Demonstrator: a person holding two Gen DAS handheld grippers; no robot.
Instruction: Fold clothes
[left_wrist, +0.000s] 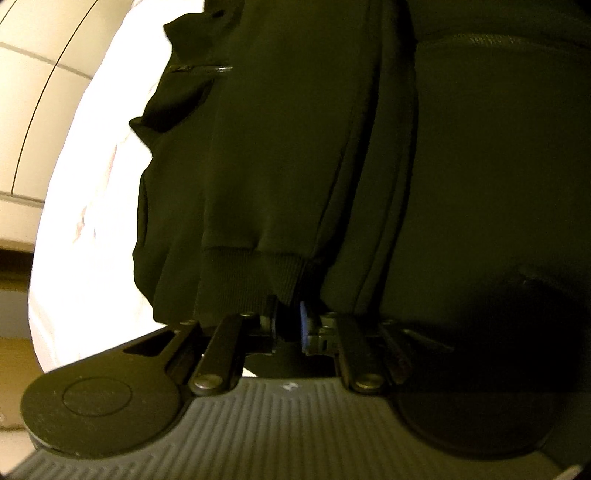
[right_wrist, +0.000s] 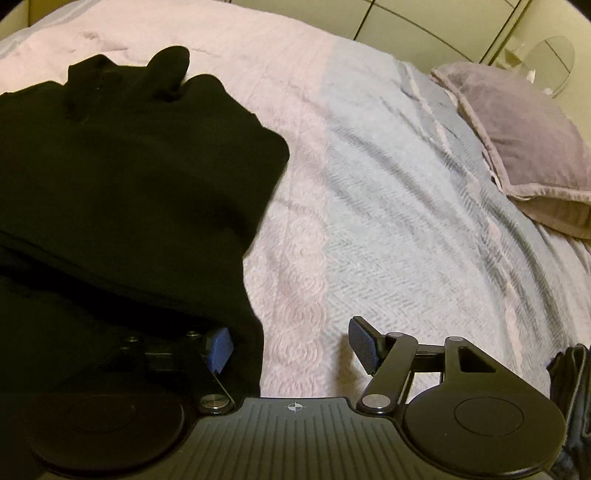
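Bed: pink-and-pale-blue cover, bearing all items.
Pillow: mauve, at the far right, well apart from the garment.
Black garment: a dark sweatshirt-like piece bunched on the bed's left part; in the left wrist view it hangs by its ribbed cuff.
Right gripper: jaws wide apart, empty; cloth drapes over one blue pad.
Left gripper: jaws nearly closed, pinching the ribbed cuff.
Step, as judged: a sleeve or hem being carried for a fold. Next calls for laying it flat, edges aligned.
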